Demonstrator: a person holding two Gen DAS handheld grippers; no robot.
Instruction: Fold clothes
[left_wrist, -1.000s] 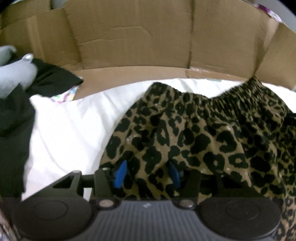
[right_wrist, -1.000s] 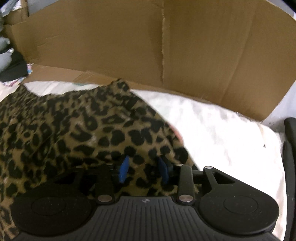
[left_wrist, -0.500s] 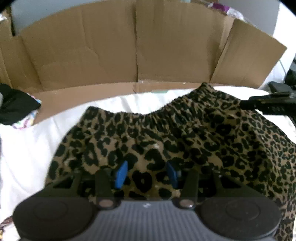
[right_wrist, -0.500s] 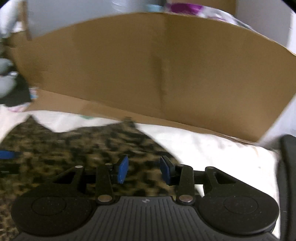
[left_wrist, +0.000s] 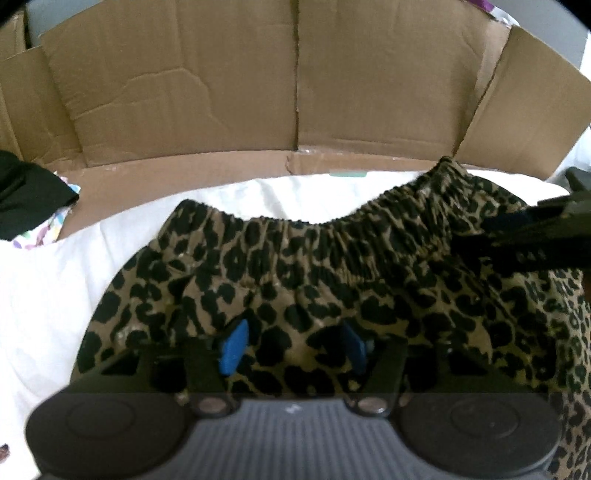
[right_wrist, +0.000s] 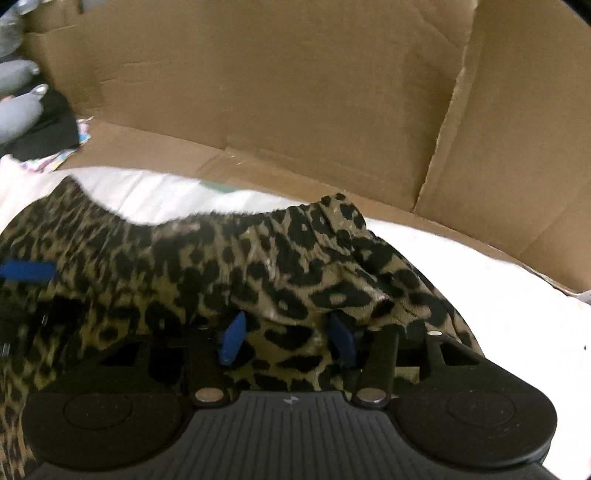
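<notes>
While both of my grippers sit low over the leopard-print garment (left_wrist: 332, 266), it lies spread on the white sheet (left_wrist: 44, 280) with its elastic waistband (left_wrist: 295, 229) on the far side, toward the cardboard wall (left_wrist: 229, 85).

Left gripper (left_wrist: 293, 347): blue pads (left_wrist: 232, 345) apart, fabric visible between and beneath them. Released, nothing pinched as far as I can see. It's over the near-left part of the garment.

Right gripper (right_wrist: 284, 338): pads (right_wrist: 232, 338) also apart. Fabric is bunched up over the fingertip area, a fold covers the tip of the right pad. Jaws stand wide, so I read it as not clamped, though cloth sits between them.

Cross-views: right gripper shows in the left wrist view as a dark blurred bar over the right end of the waistband. Left gripper's blue pad shows at the left edge of the right wrist view, above the print; that part is motion-blurred.

Waistband sags in the middle; both ends sit further back. Right corner of it reaches just beside the cardboard floor flap (right_wrist: 258, 162).

Black clothing (left_wrist: 26, 195) lies at far left, next to a pastel-patterned cloth (left_wrist: 48, 229), apart from the garment. Grey rounded items (right_wrist: 18, 114) beyond it, can't tell what they are.
</notes>
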